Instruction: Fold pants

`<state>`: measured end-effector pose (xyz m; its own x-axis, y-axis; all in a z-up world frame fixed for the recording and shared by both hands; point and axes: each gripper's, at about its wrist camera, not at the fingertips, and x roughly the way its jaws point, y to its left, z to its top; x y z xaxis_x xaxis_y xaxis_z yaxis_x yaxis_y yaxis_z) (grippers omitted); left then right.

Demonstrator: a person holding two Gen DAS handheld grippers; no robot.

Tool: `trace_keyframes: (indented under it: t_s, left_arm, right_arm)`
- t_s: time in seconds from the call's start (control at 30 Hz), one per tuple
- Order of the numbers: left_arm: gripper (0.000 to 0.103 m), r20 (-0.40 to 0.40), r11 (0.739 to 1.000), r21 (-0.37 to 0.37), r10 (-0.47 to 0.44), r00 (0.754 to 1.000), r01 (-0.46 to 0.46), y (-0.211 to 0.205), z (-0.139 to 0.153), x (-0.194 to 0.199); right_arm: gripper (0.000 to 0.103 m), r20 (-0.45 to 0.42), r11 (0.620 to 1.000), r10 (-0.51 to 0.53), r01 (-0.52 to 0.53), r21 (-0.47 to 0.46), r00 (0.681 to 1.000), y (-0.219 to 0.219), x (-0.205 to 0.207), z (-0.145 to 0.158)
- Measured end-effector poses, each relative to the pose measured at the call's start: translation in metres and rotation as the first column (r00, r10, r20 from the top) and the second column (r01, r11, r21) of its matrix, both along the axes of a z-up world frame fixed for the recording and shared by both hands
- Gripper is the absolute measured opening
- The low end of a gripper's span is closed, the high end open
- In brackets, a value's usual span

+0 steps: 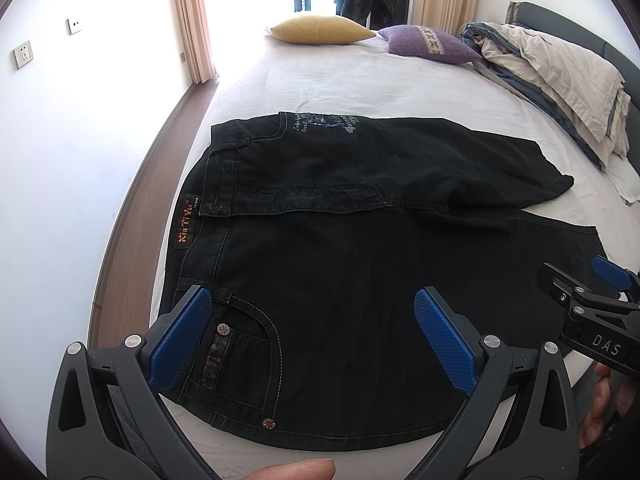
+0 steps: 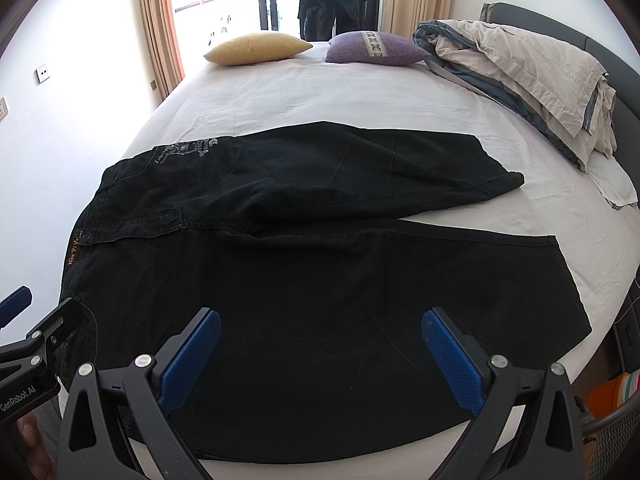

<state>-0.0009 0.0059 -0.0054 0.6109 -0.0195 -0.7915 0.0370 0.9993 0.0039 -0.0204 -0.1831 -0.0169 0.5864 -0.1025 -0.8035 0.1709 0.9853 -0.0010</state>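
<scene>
A: On our left we hold the left gripper point(image 1: 312, 330) with its jaws spread wide, nothing between them. The blue, dimpled pads point(image 1: 182, 338) hang just above the black pants point(image 1: 360, 280); whether they touch the cloth, we cannot tell.

B: What lies under it?

A: The waist end of the pants. Below its left finger we see a curved front pocket point(image 1: 248, 356) with pale stitching and metal rivets, and farther ahead of that finger an orange-lettered brown waistband patch point(image 1: 188, 220). The denim looks heavy and matte, spread flat on the white, faintly creased bed sheet point(image 2: 320, 96).

B: And to the right?

A: Our right gripper point(image 2: 320, 344) is equally wide apart and holds nothing. It hovers over the near leg, its textured blue pads point(image 2: 450, 364) low against the fabric. Ahead of it the far leg lies slanted, with pale embroidery point(image 2: 184, 148) near the hip and a rumpled cuff at its right end.

B: Beyond the pants?

A: Far ahead, a yellow pillow point(image 2: 256, 48) and a purple pillow point(image 2: 376, 48), both plump; to the front right, a crumpled beige and grey quilt point(image 2: 520, 68).
</scene>
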Motion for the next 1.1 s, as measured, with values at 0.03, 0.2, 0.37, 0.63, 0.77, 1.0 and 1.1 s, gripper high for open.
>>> trace_keyframes:
  t_s: [0.03, 0.2, 0.37, 0.63, 0.77, 1.0, 1.1]
  left_arm:
    - [0.103, 0.0, 1.0, -0.001, -0.001, 1.0, 0.001, 0.0, 0.0, 0.0]
    - [0.103, -0.009, 1.0, -0.008, -0.003, 1.0, 0.003, 0.0, -0.005, 0.0]
    - [0.103, 0.013, 1.0, 0.031, -0.005, 1.0, 0.005, -0.001, -0.009, 0.004]
    - [0.103, 0.008, 0.982, -0.026, -0.187, 0.982, 0.187, 0.014, 0.003, 0.081]
    - [0.103, -0.03, 0.96, 0.102, -0.258, 0.966, 0.26, 0.017, 0.007, 0.153]
    - [0.103, -0.165, 0.905, 0.116, -0.389, 0.906, 0.41, 0.025, -0.004, 0.287]
    - [0.103, -0.251, 0.88, 0.083, -0.437, 0.864, 0.469, 0.023, -0.024, 0.324]
  right_arm:
    - [0.103, 0.0, 1.0, 0.0, 0.0, 0.0, 1.0, 0.0, 0.0, 0.0]
    - [0.103, -0.01, 1.0, 0.003, -0.003, 0.001, 1.0, -0.001, 0.002, -0.003]
    - [0.103, -0.018, 1.0, 0.026, -0.025, 0.016, 1.0, -0.008, 0.009, -0.005]
    - [0.103, 0.024, 0.972, 0.22, -0.221, 0.075, 0.975, -0.031, 0.054, 0.009]
    - [0.103, 0.09, 0.912, 0.406, -0.409, 0.015, 0.909, -0.034, 0.092, 0.03]
    - [0.085, 0.053, 0.802, 0.596, -0.597, -0.004, 0.801, -0.045, 0.179, 0.029]
    - [0.08, 0.032, 0.777, 0.628, -0.629, 0.018, 0.777, -0.052, 0.216, 0.024]
